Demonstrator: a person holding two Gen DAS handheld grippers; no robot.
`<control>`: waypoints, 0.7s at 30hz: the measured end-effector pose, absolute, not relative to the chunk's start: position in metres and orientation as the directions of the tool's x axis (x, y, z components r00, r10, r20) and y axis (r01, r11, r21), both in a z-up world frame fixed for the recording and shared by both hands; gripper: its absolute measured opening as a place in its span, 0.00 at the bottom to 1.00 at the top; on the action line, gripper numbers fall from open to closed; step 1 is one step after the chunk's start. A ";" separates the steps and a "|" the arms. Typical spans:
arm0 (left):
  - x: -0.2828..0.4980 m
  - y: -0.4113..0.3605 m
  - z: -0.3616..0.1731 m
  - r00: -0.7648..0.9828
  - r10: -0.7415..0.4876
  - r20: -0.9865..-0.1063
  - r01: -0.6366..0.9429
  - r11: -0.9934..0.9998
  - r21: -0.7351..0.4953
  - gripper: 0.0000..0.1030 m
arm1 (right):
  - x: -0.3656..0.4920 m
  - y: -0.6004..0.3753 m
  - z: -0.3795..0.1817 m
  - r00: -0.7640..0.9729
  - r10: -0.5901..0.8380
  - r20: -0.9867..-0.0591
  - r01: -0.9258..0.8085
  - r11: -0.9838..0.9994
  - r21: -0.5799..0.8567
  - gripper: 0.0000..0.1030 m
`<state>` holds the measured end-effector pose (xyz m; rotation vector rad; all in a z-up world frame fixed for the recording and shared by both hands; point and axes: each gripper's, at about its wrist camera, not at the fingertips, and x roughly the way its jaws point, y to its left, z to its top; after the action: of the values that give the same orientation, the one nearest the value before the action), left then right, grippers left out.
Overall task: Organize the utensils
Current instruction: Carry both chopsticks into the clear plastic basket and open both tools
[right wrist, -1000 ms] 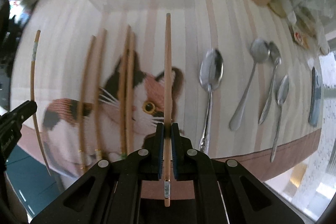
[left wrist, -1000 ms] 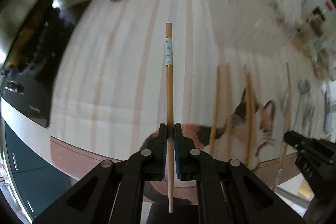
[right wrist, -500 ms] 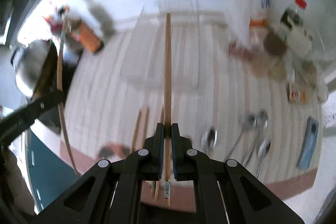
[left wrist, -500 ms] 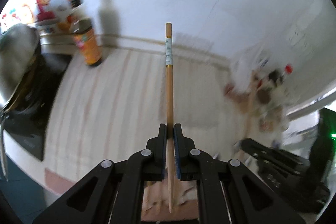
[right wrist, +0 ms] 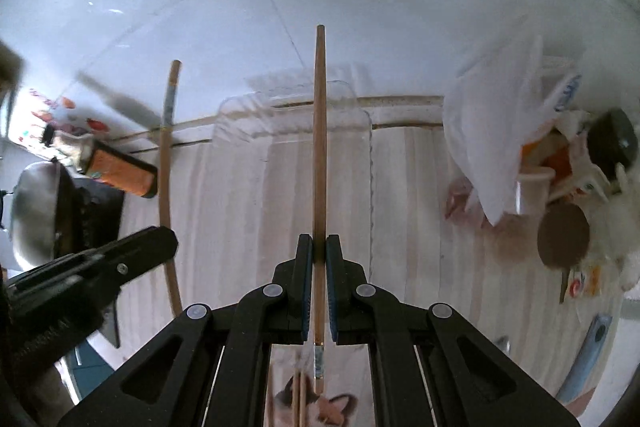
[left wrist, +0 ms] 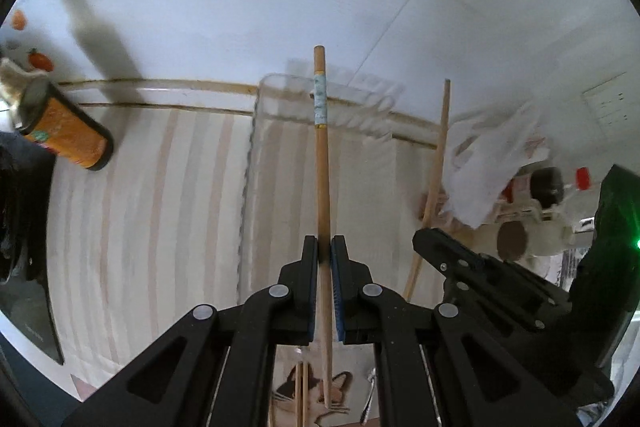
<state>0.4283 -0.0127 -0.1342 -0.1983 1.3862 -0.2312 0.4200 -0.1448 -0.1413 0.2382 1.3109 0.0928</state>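
My left gripper [left wrist: 325,247] is shut on a wooden chopstick [left wrist: 321,167] with a patterned band near its far end. My right gripper [right wrist: 319,247] is shut on a second plain-ended chopstick [right wrist: 319,147]. Both sticks point over a clear plastic tray [left wrist: 256,131] [right wrist: 362,131] that stands against the white wall. Each gripper shows in the other's view: the right gripper [left wrist: 436,247] with its chopstick [left wrist: 438,155], the left gripper [right wrist: 160,239] with its banded chopstick [right wrist: 165,163]. More chopsticks [right wrist: 298,401] lie on the cat-print mat [right wrist: 336,405] below.
An orange bottle [left wrist: 66,137] lies at the back left, beside a steel pan [right wrist: 34,211] on a dark cooktop. A white plastic bag [right wrist: 492,139], jars and a brown lid [right wrist: 563,235] crowd the right. A blue object [right wrist: 592,343] lies near the right edge.
Both grippers rose and swept from over the cat mat and spoons toward the back of the counter, each still holding its chopstick. The clear tray and wall now fill the views.
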 end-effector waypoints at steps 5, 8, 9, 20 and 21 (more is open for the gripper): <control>0.427 -0.007 -0.149 0.156 -0.215 -0.964 0.005 0.976 -0.216 0.07 | 0.438 -0.151 -0.174 0.196 0.208 -0.958 0.093 0.969 0.229 0.08; 0.418 -0.002 -0.145 0.192 -0.172 -0.966 0.005 0.985 -0.174 0.12 | 0.435 -0.156 -0.178 0.191 0.222 -0.956 0.104 0.964 0.244 0.22; 0.415 0.000 -0.141 0.218 -0.151 -0.964 0.005 0.988 -0.153 0.15 | 0.432 -0.159 -0.178 0.198 0.213 -0.957 0.102 0.966 0.236 0.27; 0.347 0.038 -0.105 0.506 0.053 -0.861 -0.055 0.998 0.029 1.00 | 0.374 -0.174 -0.151 0.293 0.091 -0.952 0.131 0.982 0.135 0.73; 0.342 0.040 -0.105 0.513 0.061 -0.856 -0.053 0.998 0.039 1.00 | 0.365 -0.174 -0.148 0.313 0.083 -0.946 0.133 0.982 0.131 0.76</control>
<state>0.3417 0.0402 -0.1049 0.0080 1.0293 0.0683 0.3648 -0.1740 -0.1484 0.1980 1.2545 -0.0333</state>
